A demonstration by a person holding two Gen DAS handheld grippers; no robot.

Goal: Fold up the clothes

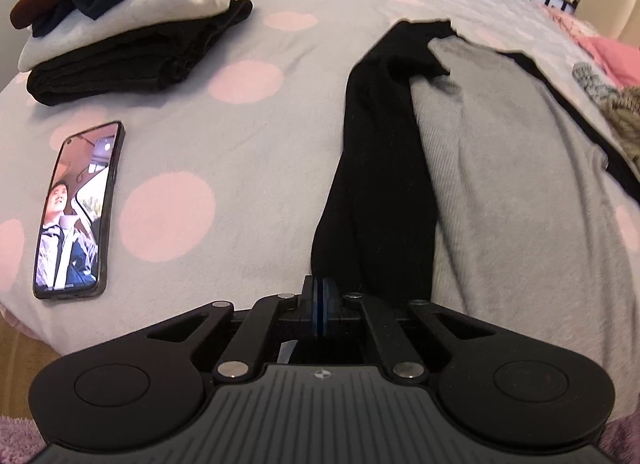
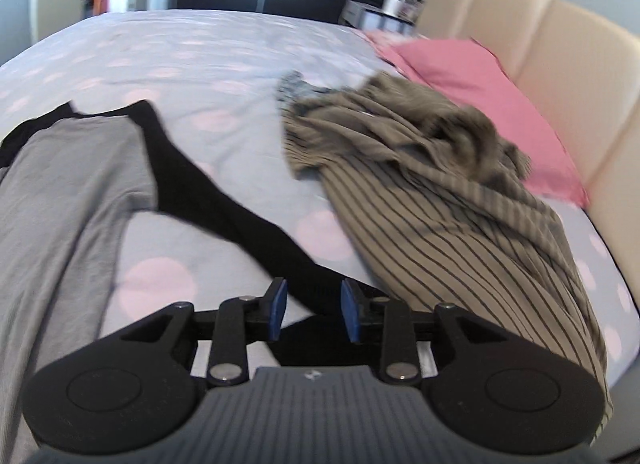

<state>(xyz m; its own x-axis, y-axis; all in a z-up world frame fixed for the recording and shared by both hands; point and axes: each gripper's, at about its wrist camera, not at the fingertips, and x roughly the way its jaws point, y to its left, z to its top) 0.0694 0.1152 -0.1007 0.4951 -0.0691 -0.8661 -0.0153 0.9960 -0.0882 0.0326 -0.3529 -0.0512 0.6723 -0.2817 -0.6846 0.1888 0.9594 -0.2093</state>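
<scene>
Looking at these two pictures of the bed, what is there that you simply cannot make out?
- Left wrist view: the folded pile is cut off by the top edge, so its top garments cannot be counted.
- Left wrist view: whether the shut left gripper pinches the black sleeve; its own body hides the tips.
- Right wrist view: the striped garment is motion-blurred and crumpled, so its type is unclear.
- Right wrist view: the shelf clutter is too small and blurred.

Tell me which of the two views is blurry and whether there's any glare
Right wrist view: motion-blurred, worst on the striped garment and pillow. Left wrist view: sharp, the phone screen readable, no glare. Both bend the bed with fisheye curvature.
</scene>
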